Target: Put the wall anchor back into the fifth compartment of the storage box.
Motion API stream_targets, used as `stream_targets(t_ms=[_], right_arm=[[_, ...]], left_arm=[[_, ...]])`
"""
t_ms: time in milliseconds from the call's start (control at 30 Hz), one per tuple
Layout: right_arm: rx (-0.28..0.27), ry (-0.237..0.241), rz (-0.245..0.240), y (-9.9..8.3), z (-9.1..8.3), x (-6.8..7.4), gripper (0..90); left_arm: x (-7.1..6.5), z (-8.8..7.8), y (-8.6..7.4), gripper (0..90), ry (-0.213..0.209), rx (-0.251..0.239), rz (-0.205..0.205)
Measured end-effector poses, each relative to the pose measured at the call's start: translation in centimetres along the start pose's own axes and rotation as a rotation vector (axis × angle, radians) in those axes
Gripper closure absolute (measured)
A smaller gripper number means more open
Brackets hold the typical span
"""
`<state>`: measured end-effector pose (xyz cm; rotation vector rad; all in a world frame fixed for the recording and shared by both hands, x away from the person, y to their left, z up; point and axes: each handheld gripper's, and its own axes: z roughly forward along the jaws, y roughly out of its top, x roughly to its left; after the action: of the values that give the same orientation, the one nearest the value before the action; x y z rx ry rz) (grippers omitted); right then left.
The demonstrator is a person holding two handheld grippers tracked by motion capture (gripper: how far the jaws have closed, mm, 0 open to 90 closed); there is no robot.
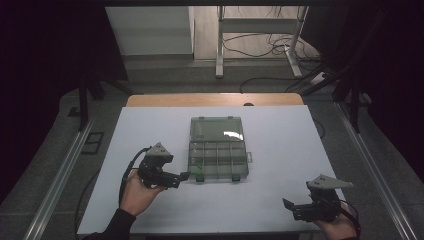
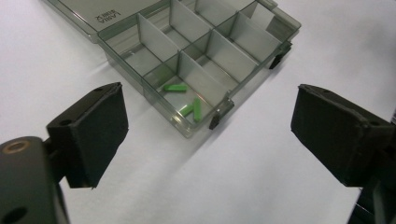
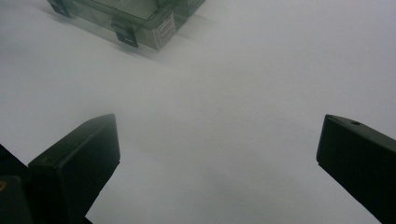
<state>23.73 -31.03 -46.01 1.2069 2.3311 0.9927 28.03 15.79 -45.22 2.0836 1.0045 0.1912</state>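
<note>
We see a white worktop (image 1: 150, 130) with a strip of bare wood along its far edge, standing in a dim room with dark curtains at both sides, a grey floor, metal frame legs (image 1: 219, 45) and loose cables (image 1: 260, 42) beyond. One clear organiser box (image 1: 218, 159) lies open on the worktop, its lid (image 1: 217, 129) folded flat away from us. It sits just ahead of the left gripper (image 1: 186, 176), whose jaws stand wide apart and empty, nearly at the box's near left corner. In the left gripper view we count three small green pieces (image 2: 187, 103) in the compartment nearest that gripper, and two dark latches (image 2: 220, 113) on the box's front wall. The right gripper (image 1: 286, 205) rests well apart from the box, off to its right and nearer us, jaws likewise spread over bare worktop. Two hands hold the two grippers.
</note>
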Motion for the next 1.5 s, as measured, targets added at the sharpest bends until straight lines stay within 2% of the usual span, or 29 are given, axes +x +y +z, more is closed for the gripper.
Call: stream_targets(t_ms=[233, 367, 633, 800, 933, 1167, 1500], right_arm=[[-0.004, 0.000, 0.001, 0.0, 0.0, 0.0, 0.0], [-0.006, 0.000, 0.001, 0.0, -0.1, 0.0, 0.0], [-0.007, 0.002, 0.001, 0.0, -0.1, 0.0, 0.0], [-0.006, 0.002, 0.001, 0.0, -0.1, 0.0, 0.0], [-0.007, 0.002, 0.001, 0.0, -0.1, 0.0, 0.0], [-0.006, 0.005, -0.001, 0.0, -0.1, 0.0, 0.0], [-0.004, 0.005, -0.001, 0.0, 0.0, 0.0, 0.0]], left_arm=[[-0.4, -1.1, -1.0, 8.1, 0.002, -0.015, 0.008], [-0.6, -1.8, -1.8, 6.6, -0.008, -0.039, 0.003], [-0.8, -3.0, -3.1, 4.7, 0.031, -0.042, 0.011], [-0.9, -3.6, -3.8, 3.2, 0.040, -0.055, 0.023], [-1.0, -4.1, -4.3, 2.0, 0.071, -0.059, 0.029], [-1.0, -5.0, -5.2, 1.4, 0.121, -0.065, 0.019], [-0.9, -5.9, -6.8, 0.9, 0.150, -0.060, -0.007]])
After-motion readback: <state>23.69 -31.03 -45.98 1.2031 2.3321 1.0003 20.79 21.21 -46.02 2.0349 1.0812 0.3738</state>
